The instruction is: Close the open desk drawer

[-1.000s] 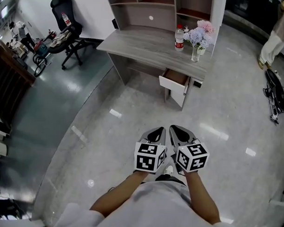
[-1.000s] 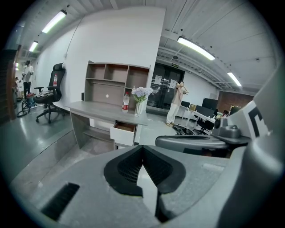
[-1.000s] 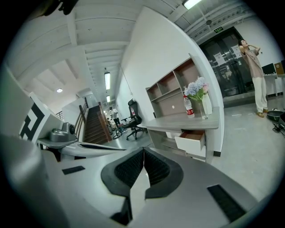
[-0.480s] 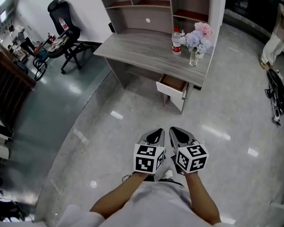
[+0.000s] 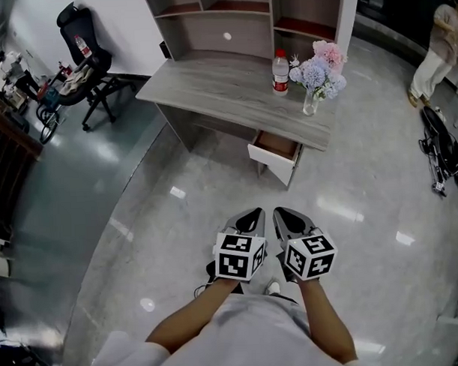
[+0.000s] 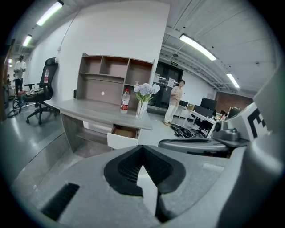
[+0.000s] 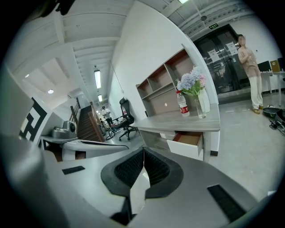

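Note:
A grey wooden desk (image 5: 225, 85) stands ahead by a white wall, with a shelf unit on top. Its white-fronted drawer (image 5: 274, 157) is pulled open under the right end; the same drawer (image 6: 122, 136) shows in the left gripper view, and the drawer (image 7: 187, 143) in the right gripper view. My left gripper (image 5: 251, 218) and right gripper (image 5: 289, 217) are side by side over the floor, well short of the desk. Both are shut with nothing between the jaws.
A water bottle (image 5: 281, 71) and a vase of flowers (image 5: 316, 76) stand on the desk's right end. A black office chair (image 5: 82, 63) is at the far left. A folded black cart (image 5: 440, 152) lies at the right, and a person (image 5: 433, 51) stands beyond it.
The desk and its open drawer have drawn nearer and slid lower in the head view as I walk toward them. Both grippers stay shut and side by side.

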`<state>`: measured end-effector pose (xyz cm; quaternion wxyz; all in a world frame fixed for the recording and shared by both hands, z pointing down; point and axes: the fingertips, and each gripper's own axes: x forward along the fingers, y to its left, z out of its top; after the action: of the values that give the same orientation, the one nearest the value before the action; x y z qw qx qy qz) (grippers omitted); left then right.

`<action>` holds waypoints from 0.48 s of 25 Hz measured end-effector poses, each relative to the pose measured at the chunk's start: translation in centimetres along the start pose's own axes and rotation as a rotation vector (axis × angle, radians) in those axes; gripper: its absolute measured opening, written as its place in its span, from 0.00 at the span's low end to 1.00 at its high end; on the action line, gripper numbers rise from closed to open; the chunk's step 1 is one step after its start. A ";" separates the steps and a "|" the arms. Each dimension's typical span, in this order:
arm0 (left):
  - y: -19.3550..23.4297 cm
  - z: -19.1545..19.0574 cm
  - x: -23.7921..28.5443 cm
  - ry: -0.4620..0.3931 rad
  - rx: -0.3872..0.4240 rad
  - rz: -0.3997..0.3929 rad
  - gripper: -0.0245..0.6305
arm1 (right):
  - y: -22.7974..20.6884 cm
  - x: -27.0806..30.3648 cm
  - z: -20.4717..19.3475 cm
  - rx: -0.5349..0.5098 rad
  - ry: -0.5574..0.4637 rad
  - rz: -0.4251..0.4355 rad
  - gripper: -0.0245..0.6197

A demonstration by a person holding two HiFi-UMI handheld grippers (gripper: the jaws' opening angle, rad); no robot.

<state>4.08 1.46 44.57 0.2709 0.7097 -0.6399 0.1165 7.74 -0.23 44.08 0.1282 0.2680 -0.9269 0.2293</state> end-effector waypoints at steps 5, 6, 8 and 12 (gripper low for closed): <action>3.8 1.7 1.8 0.014 0.009 -0.042 0.05 | 0.4 4.1 1.0 0.019 0.001 -0.037 0.04; 4.6 2.0 2.0 0.018 0.010 -0.049 0.05 | 0.6 4.8 1.2 0.024 0.001 -0.045 0.04; 6.1 2.7 2.4 0.023 0.014 -0.064 0.04 | 0.9 6.3 1.5 0.036 0.003 -0.062 0.04; 8.6 3.9 3.4 0.037 0.022 -0.105 0.04 | 1.3 8.8 2.3 0.057 0.005 -0.100 0.04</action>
<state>-4.43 -3.73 45.12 0.2806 0.7431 -0.5951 0.1223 -0.54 -4.22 44.81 0.1344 0.3171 -0.9051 0.2495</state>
